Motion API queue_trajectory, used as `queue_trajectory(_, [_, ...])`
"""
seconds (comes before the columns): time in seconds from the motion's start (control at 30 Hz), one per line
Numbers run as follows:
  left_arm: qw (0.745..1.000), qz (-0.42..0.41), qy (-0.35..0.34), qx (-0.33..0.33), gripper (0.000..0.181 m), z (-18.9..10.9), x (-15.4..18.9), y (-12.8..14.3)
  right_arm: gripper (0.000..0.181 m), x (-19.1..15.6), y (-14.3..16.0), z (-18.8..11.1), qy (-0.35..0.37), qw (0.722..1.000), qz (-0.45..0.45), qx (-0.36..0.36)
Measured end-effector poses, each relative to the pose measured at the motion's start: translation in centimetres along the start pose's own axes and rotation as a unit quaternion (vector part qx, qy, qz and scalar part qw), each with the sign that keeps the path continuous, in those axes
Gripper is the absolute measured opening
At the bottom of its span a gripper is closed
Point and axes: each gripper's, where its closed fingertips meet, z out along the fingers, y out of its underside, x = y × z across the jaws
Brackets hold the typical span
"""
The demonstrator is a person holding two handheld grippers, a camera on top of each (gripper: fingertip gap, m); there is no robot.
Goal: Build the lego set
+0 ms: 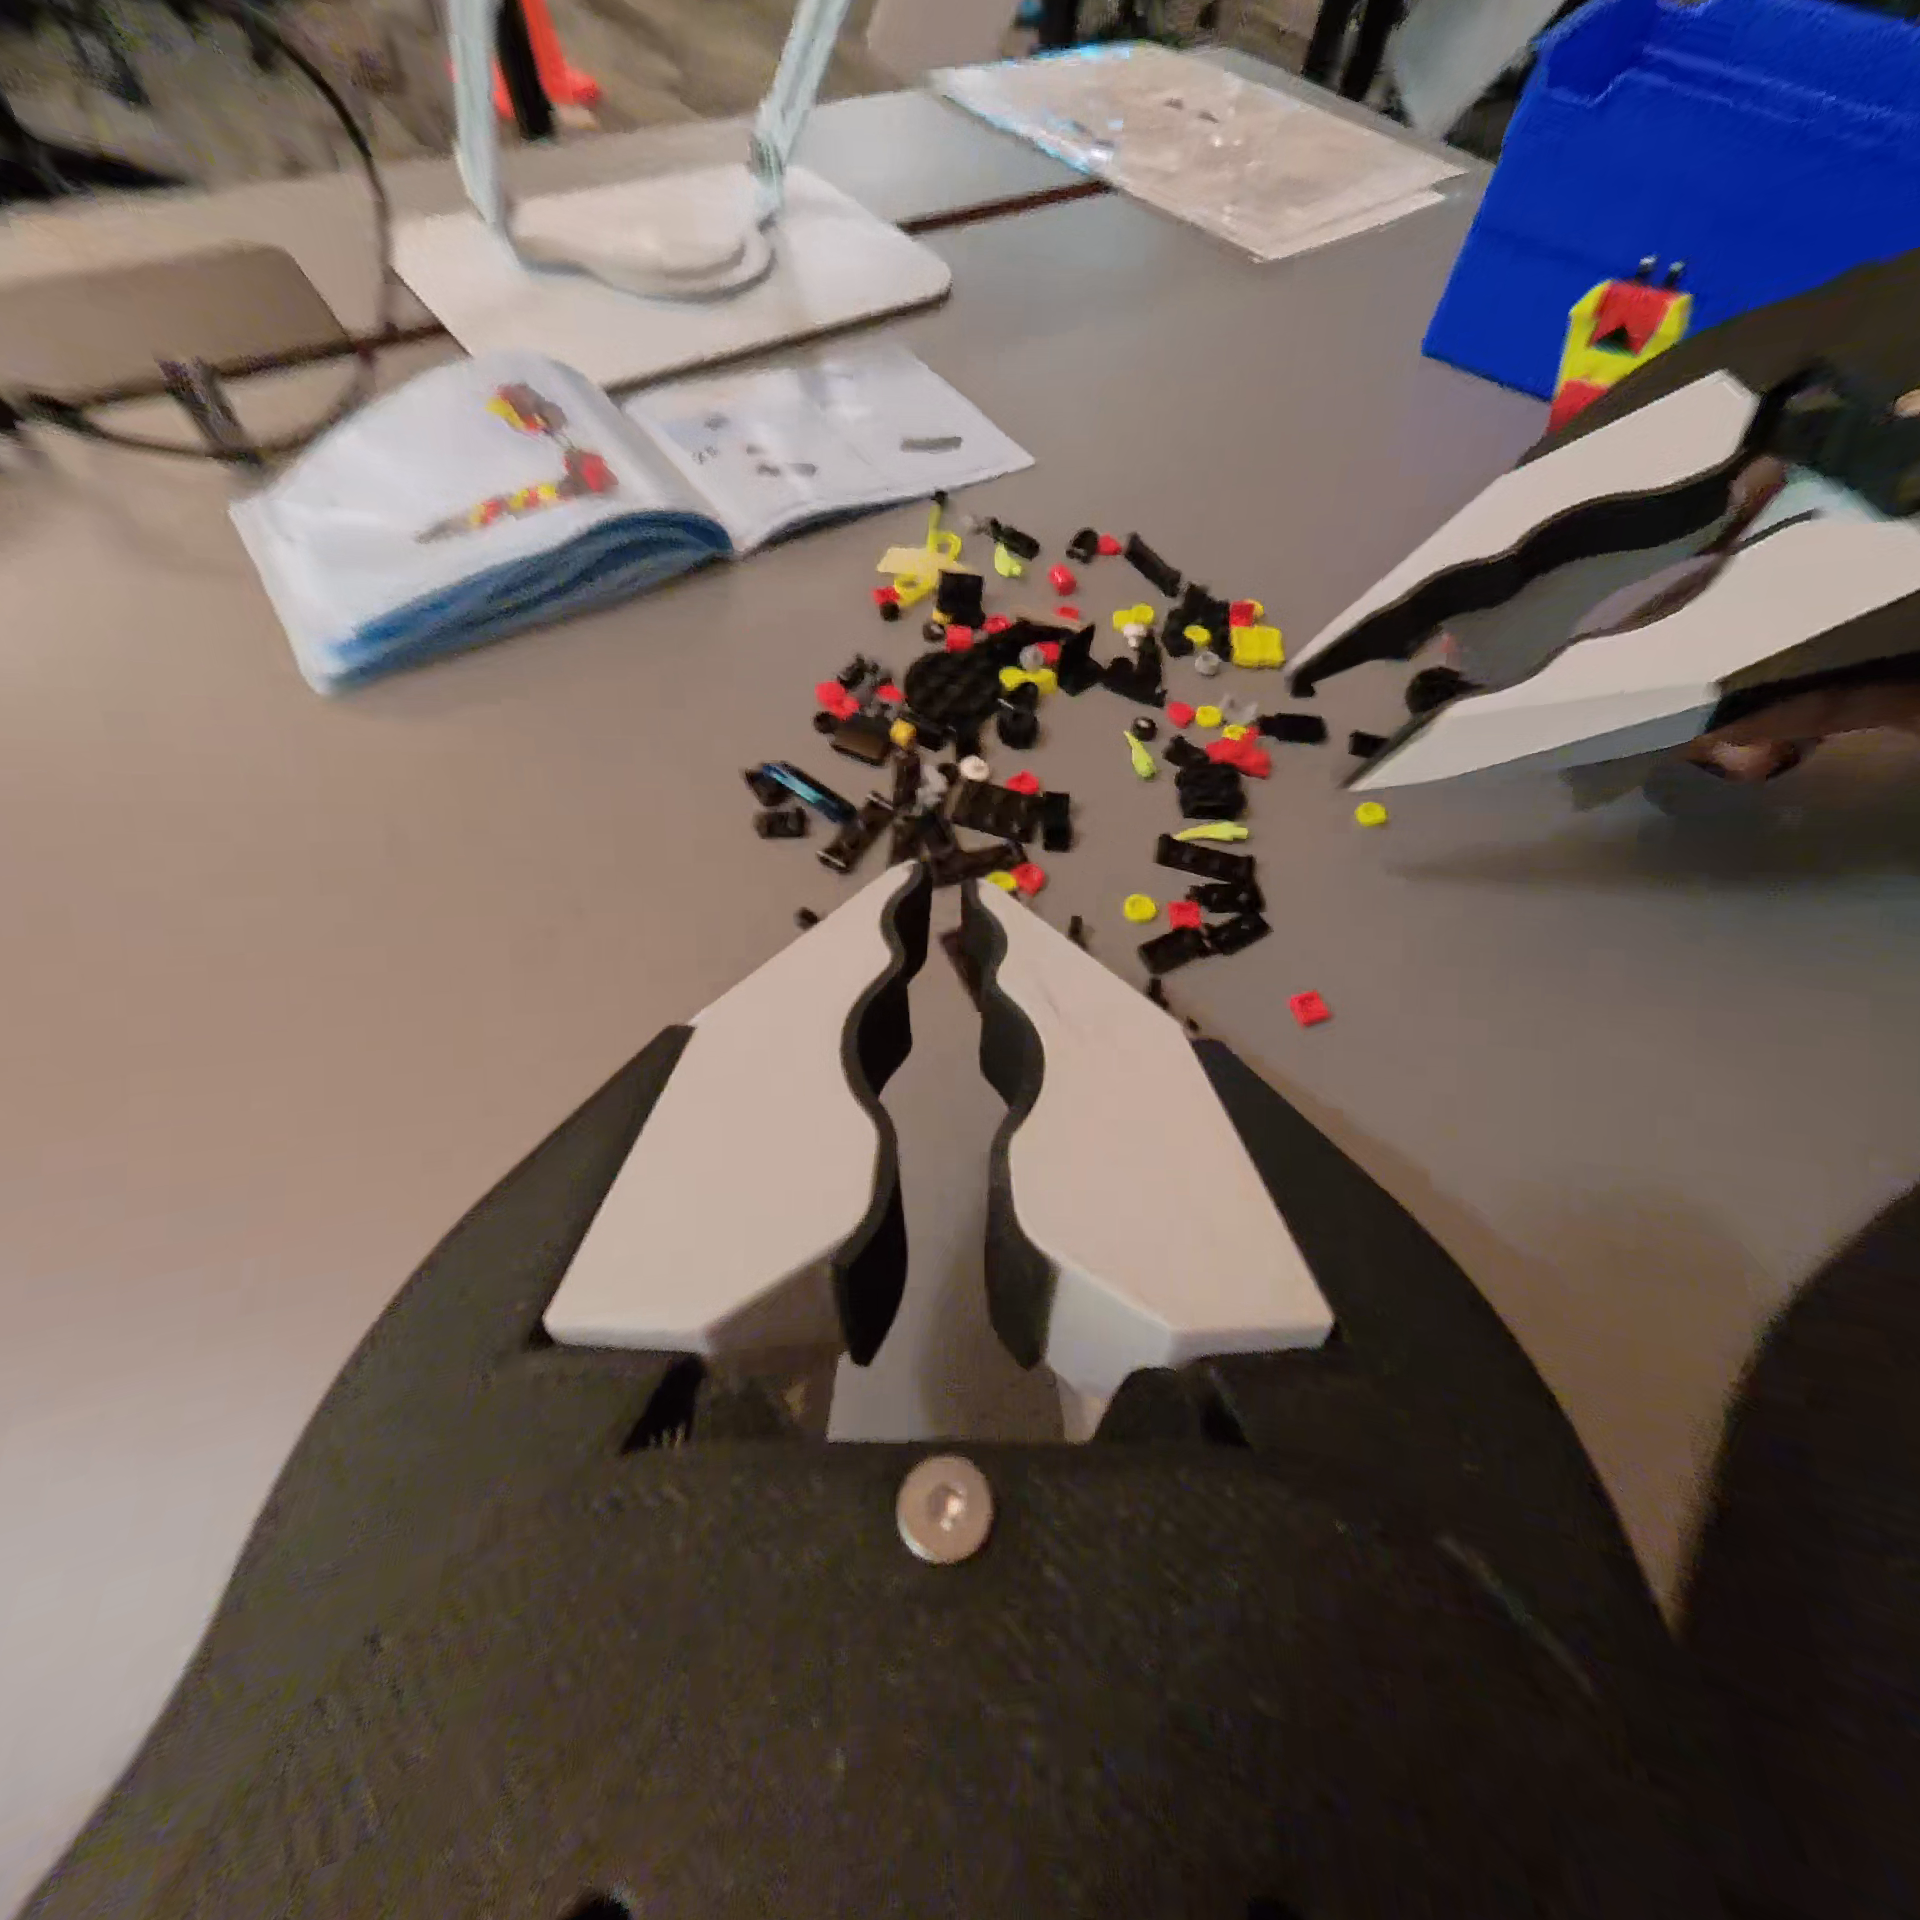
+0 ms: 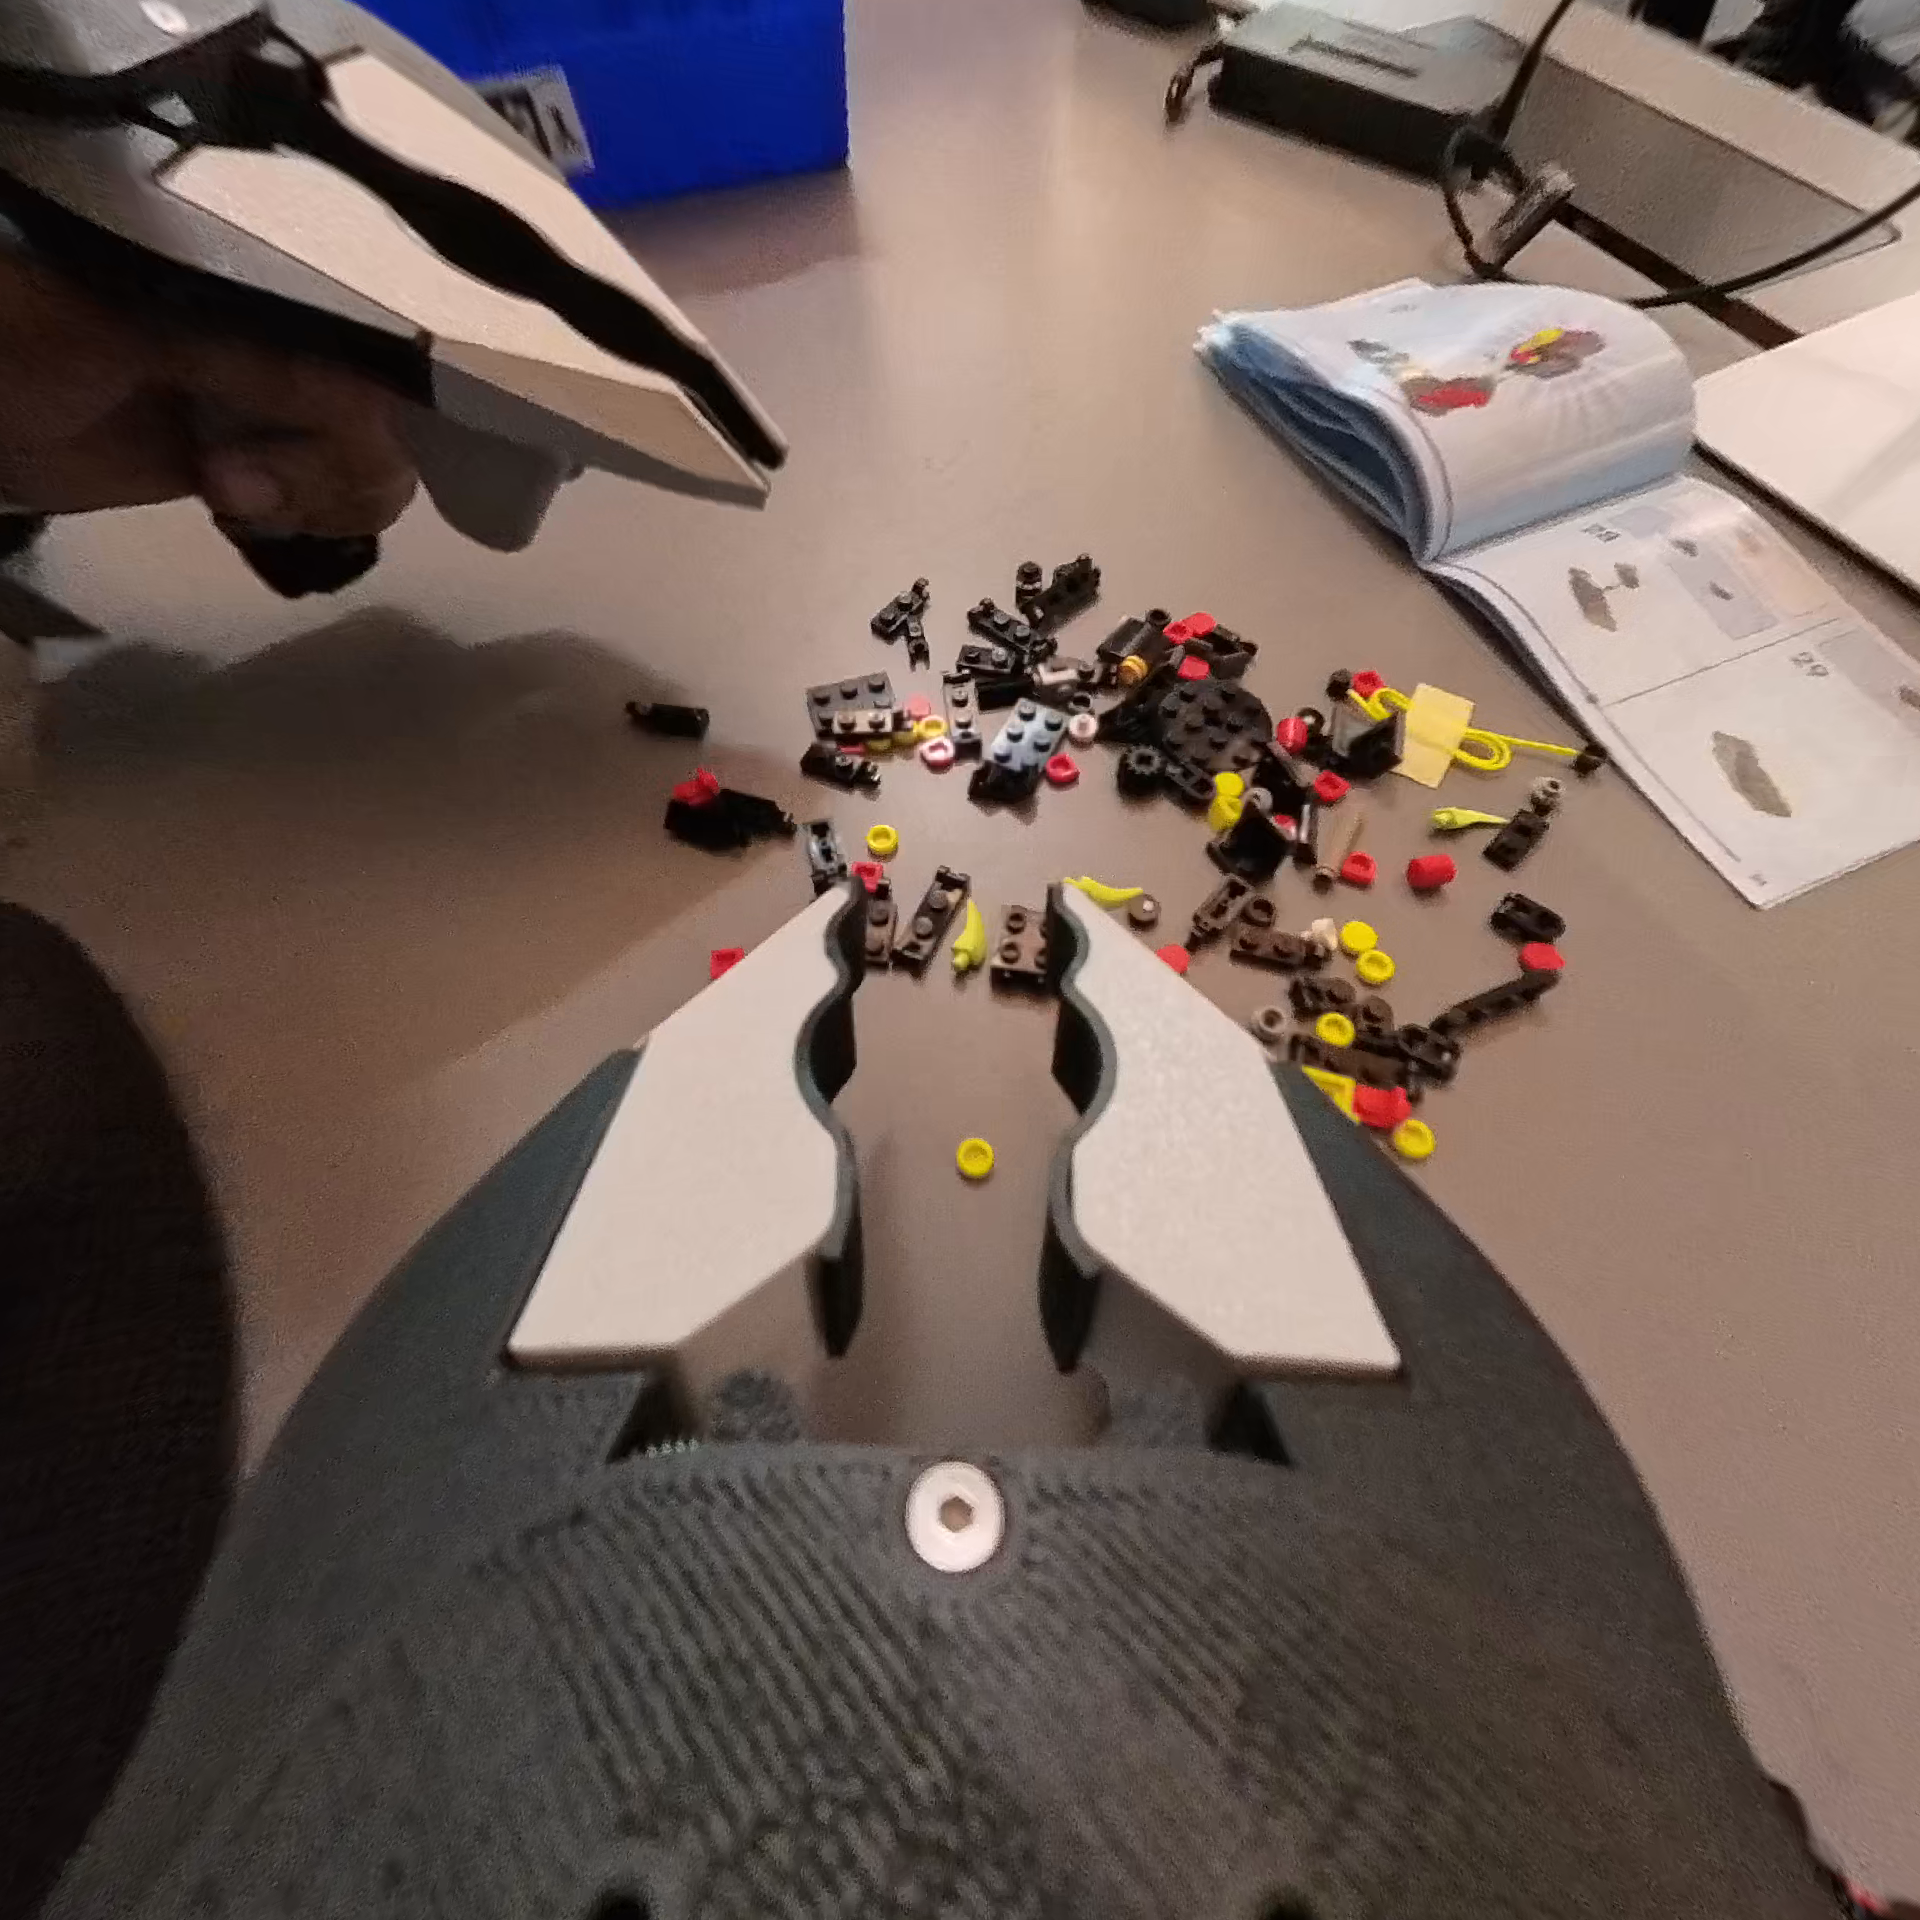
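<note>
A pile of small black, red and yellow lego pieces (image 1: 1039, 717) lies loose on the grey table (image 1: 312, 935); it also shows in the right wrist view (image 2: 1143, 810). My left gripper (image 1: 943, 881) is shut and empty, its tips at the near edge of the pile. In the right wrist view it (image 2: 769, 473) hovers above the table, left of the pile. My right gripper (image 2: 956, 899) is open and empty, its tips low at the pile's edge, with a yellow round stud (image 2: 975, 1156) on the table between its fingers. It also shows in the left wrist view (image 1: 1325, 727).
An open instruction booklet (image 1: 499, 499) lies beyond the pile, and also shows in the right wrist view (image 2: 1538, 447). A blue bin (image 1: 1683, 187) stands at the far right with a red-and-yellow built part (image 1: 1616, 332) in front. A white stand base (image 1: 675, 270) and clear plastic bags (image 1: 1195, 135) are behind. Tip to tip, the grippers are about 11 cm apart.
</note>
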Motion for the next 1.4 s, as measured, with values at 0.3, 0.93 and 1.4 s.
queue_trajectory(0.3, [0.998, -0.037, 0.049, -0.01, 0.007, 0.2, 1.1, 0.2, 0.023, 1.7, -2.3, 5.9, 0.06, 0.997, 0.024, -0.044])
queue_trajectory(0.93, [0.996, -0.011, 0.091, -0.016, 0.007, 0.4, 3.9, 0.4, 0.023, 2.1, -0.7, 7.5, 0.056, 0.993, 0.035, -0.096])
queue_trajectory(1.4, [0.995, -0.008, 0.1, -0.018, 0.007, 0.4, 4.3, 0.4, 0.014, 2.2, -1.3, 7.1, 0.043, 0.996, 0.015, -0.082])
